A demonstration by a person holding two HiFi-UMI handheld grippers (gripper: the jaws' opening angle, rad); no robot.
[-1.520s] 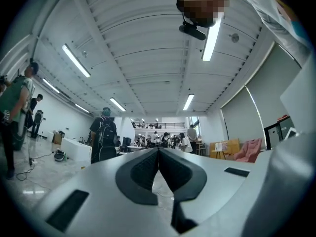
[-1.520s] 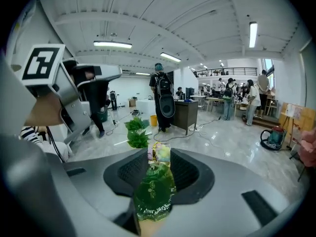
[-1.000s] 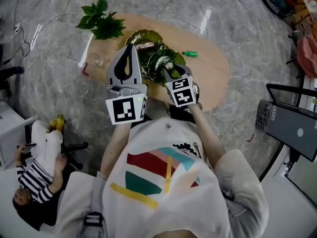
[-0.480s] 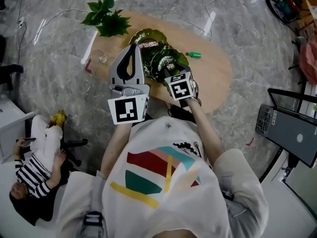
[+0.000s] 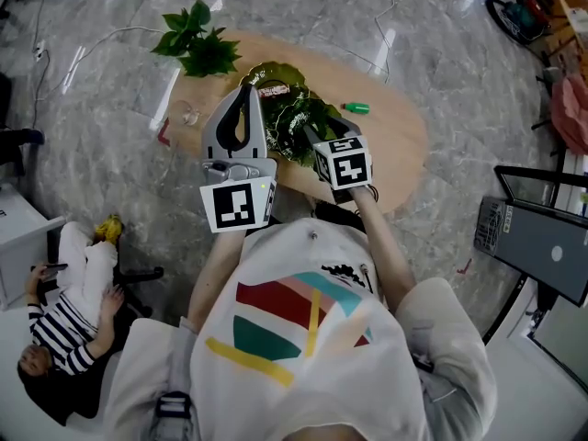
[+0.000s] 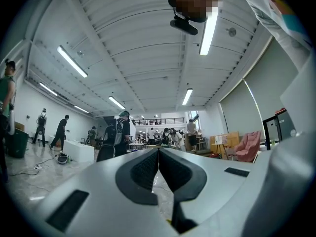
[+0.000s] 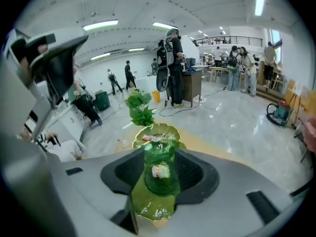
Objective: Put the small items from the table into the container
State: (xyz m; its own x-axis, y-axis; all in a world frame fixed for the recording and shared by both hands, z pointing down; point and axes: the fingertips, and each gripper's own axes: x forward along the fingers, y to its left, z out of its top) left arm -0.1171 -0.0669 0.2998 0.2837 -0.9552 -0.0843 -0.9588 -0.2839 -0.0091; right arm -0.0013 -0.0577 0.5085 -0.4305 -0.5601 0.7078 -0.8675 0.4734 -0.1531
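Glossy green dish (image 5: 296,123), matt wooden table (image 5: 397,145)

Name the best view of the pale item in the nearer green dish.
Right gripper view: the pale item sits in the green dish, untouched between the right gripper's opening jaws. Head view cannot resolve it; left gripper view misses it.

The light-brown oval wooden bench (image 5: 395,145) stands on a shiny grey stone floor (image 5: 459,26). Near its middle sits a dark green leaf-shaped glass dish (image 5: 296,116). A second green leaf-shaped glass dish (image 5: 280,70) sits just beside it at 11 o'clock. A small green plastic tube (image 5: 356,108) lies at 3 o'clock. A leafy green plant (image 5: 197,44) sits at 10 o'clock, and a little clear glass thing (image 5: 184,115) at 9 o'clock.
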